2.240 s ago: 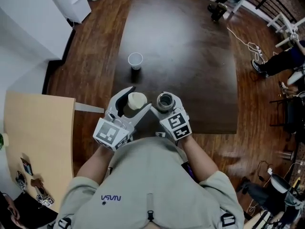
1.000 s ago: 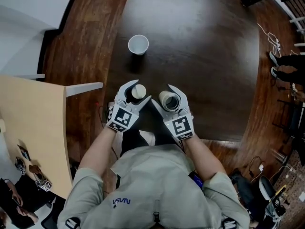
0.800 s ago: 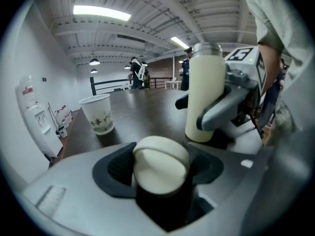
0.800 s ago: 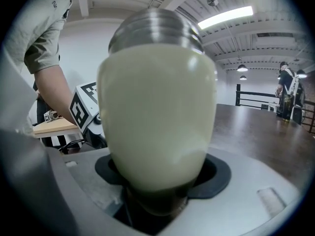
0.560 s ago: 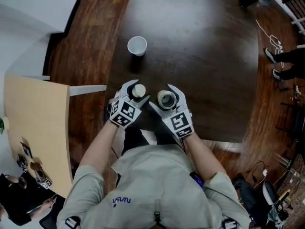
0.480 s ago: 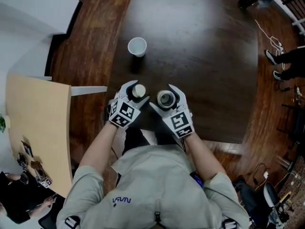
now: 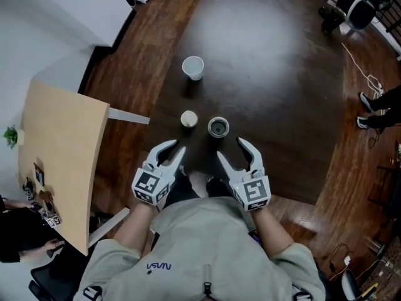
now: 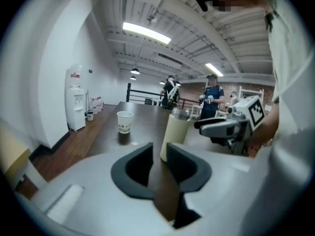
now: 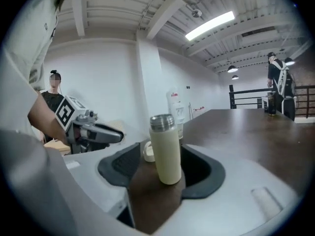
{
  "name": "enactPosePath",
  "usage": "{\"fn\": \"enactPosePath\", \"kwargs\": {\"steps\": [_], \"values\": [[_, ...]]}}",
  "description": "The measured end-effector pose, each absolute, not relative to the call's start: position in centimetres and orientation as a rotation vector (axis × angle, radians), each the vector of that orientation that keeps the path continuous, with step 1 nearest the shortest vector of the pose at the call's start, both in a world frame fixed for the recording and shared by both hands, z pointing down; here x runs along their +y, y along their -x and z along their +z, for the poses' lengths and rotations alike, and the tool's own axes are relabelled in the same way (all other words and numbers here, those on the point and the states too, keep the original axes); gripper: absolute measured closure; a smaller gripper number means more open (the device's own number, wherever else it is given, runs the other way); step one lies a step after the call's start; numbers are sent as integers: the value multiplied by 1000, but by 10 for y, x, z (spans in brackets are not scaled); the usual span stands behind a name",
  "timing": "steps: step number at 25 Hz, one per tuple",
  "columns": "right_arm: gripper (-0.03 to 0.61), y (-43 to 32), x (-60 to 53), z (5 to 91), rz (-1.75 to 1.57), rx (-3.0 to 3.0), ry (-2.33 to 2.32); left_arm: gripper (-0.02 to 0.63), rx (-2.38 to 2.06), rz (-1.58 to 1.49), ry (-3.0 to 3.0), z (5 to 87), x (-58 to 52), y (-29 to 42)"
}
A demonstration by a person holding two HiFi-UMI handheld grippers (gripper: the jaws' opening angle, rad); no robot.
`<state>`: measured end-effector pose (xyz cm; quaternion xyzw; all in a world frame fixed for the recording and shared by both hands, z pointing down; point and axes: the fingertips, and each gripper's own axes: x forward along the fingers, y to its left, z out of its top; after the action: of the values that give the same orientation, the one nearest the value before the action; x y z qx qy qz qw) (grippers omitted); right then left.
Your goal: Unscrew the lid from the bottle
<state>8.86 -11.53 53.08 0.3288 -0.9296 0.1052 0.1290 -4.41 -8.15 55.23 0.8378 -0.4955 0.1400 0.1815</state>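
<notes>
Three things stand on the bench (image 7: 282,105): a cup (image 7: 193,68) farthest off, then the lid (image 7: 188,118) and the open bottle (image 7: 218,127) side by side with a narrow gap between them. The left tongs (image 7: 175,147) and right tongs (image 7: 230,147) hang short of these and apart from each other, their jaws just closed further on nothing. The bench beyond and to the right is bare. A light table (image 7: 62,155) flanks the left.
</notes>
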Motion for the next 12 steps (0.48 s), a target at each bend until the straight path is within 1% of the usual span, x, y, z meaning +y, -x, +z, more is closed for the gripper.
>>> {"fn": "enactPosePath", "kwargs": {"steps": [1, 2, 4, 5, 12], "values": [[374, -92, -112, 519, 284, -2721, -974, 578, -1421, 351, -2351, 544, -71, 42], [460, -93, -108, 508, 266, -2736, -982, 611, -1436, 311, -2339, 536, -62, 38], [551, -93, -101, 493, 252, -2755, -978, 611, -1439, 252, -2344, 521, -50, 25], [578, -92, -98, 488, 248, -2761, -973, 611, -1432, 233, -2364, 513, -47, 17], [578, -78, -63, 441, 216, -2863, -935, 611, -1483, 38, -2513, 433, -33, -14]]}}
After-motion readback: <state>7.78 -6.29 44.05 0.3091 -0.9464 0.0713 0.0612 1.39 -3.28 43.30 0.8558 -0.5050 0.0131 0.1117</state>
